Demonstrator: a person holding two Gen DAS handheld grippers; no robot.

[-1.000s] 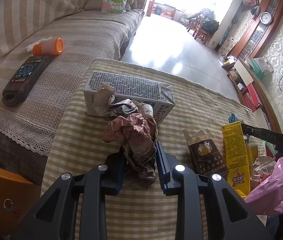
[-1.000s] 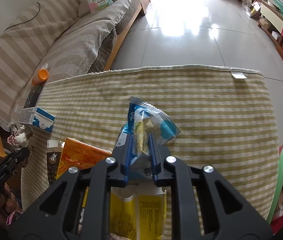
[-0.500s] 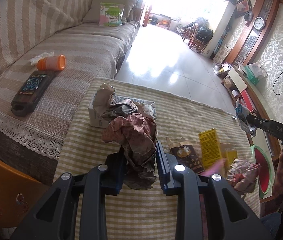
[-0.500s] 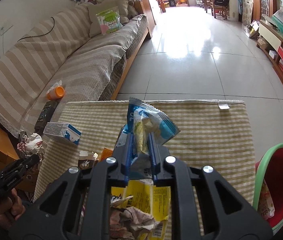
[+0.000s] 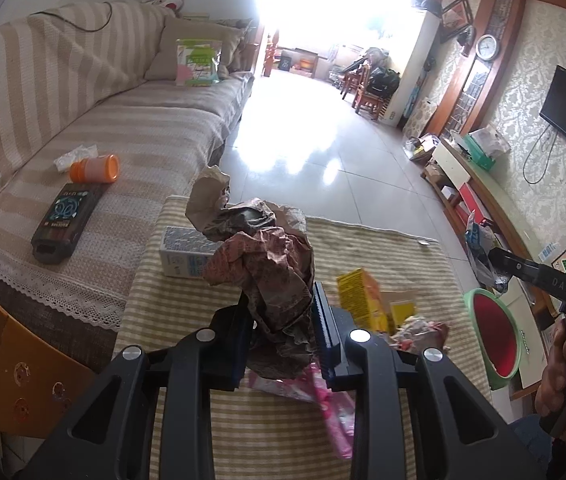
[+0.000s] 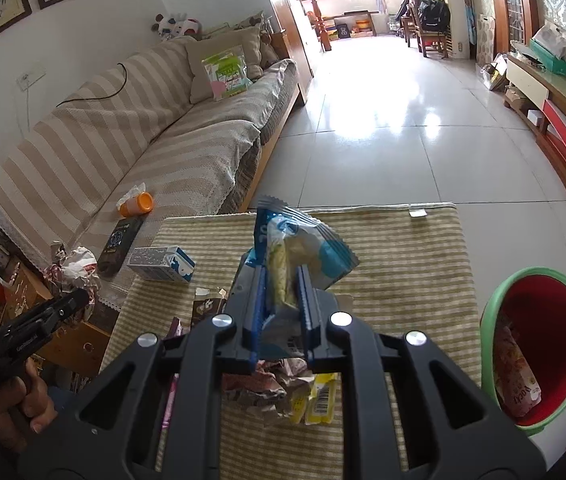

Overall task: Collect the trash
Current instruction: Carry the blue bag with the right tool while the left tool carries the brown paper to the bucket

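Observation:
My left gripper [image 5: 281, 322] is shut on a crumpled brown paper wad [image 5: 267, 264] and holds it above the striped table [image 5: 403, 256]. My right gripper [image 6: 281, 296] is shut on a blue snack wrapper [image 6: 303, 248], also lifted above the table [image 6: 403, 264]. A red bin with a green rim [image 6: 539, 344] stands on the floor to the right and holds a snack packet [image 6: 517, 380]; it also shows in the left wrist view [image 5: 495, 336]. Loose trash lies on the table: a yellow box [image 5: 361, 300], a pink wrapper [image 5: 331, 400], crumpled wrappers [image 6: 279, 384].
A white and blue carton [image 6: 163, 266] lies at the table's left edge. A striped sofa [image 5: 103, 132] on the left carries an orange-capped bottle [image 5: 95, 168] and a dark pack [image 5: 65, 220]. A tiled floor [image 6: 403, 128] runs beyond the table.
Both grippers have risen and drawn back from the table with their trash still held. The red bin has come into view on the right.

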